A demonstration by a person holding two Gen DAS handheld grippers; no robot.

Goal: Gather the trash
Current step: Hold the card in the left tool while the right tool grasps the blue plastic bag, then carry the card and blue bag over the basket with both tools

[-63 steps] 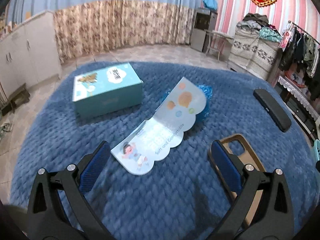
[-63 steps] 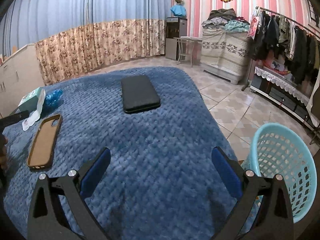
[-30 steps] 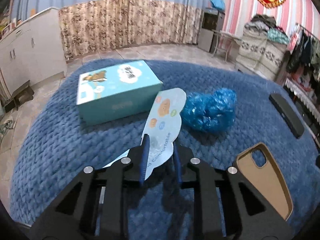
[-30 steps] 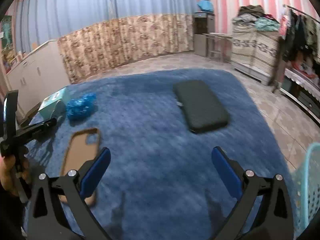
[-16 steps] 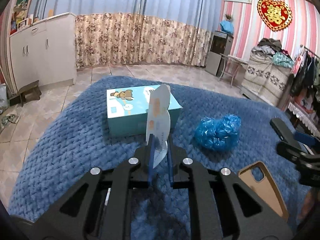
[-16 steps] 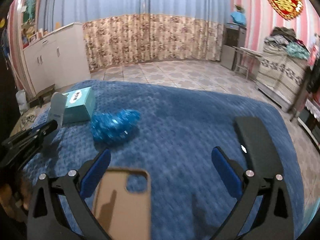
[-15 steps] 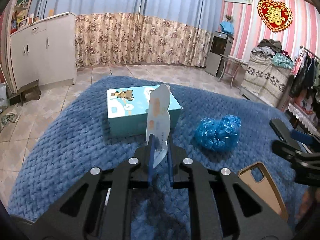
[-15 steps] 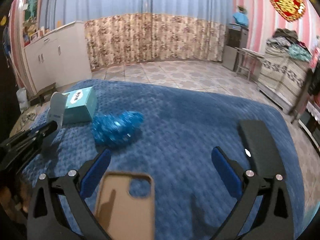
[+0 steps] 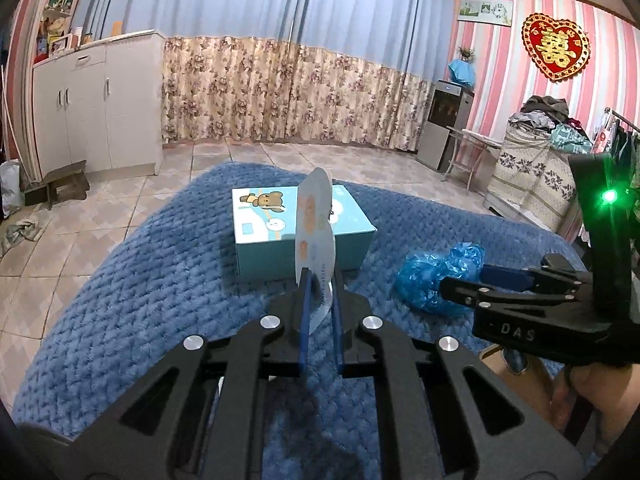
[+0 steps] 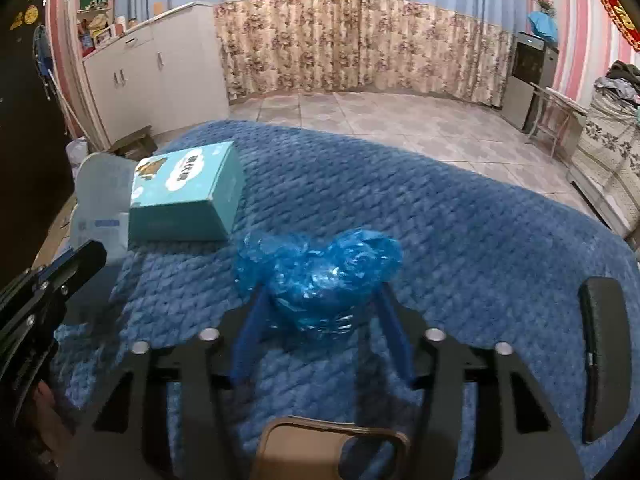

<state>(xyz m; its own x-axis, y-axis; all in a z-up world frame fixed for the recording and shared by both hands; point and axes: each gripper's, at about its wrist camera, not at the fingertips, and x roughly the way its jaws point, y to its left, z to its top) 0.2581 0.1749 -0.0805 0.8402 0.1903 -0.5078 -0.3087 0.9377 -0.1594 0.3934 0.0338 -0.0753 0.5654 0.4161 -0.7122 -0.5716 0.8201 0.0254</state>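
My left gripper (image 9: pixel 319 276) is shut on a white printed card wrapper (image 9: pixel 314 232) and holds it upright above the blue blanket (image 9: pixel 160 280). The wrapper also shows at the left of the right wrist view (image 10: pixel 100 200). A crumpled blue plastic bag (image 10: pixel 320 268) lies on the blanket, and it shows in the left wrist view (image 9: pixel 436 276). My right gripper (image 10: pixel 322 300) has its jaws closed in around the bag, touching its sides. It appears in the left wrist view (image 9: pixel 460 280) at the bag.
A teal tissue box (image 9: pixel 300 228) sits behind the wrapper, also in the right wrist view (image 10: pixel 188 196). A tan phone case (image 10: pixel 332 448) lies under my right gripper. A black case (image 10: pixel 604 356) lies at the right. Tiled floor and cabinets (image 9: pixel 96 100) surround the blanket.
My right gripper has moved forward to the blue bag and closed from wide open onto its sides. My left gripper still holds the wrapper, lifted a little higher.
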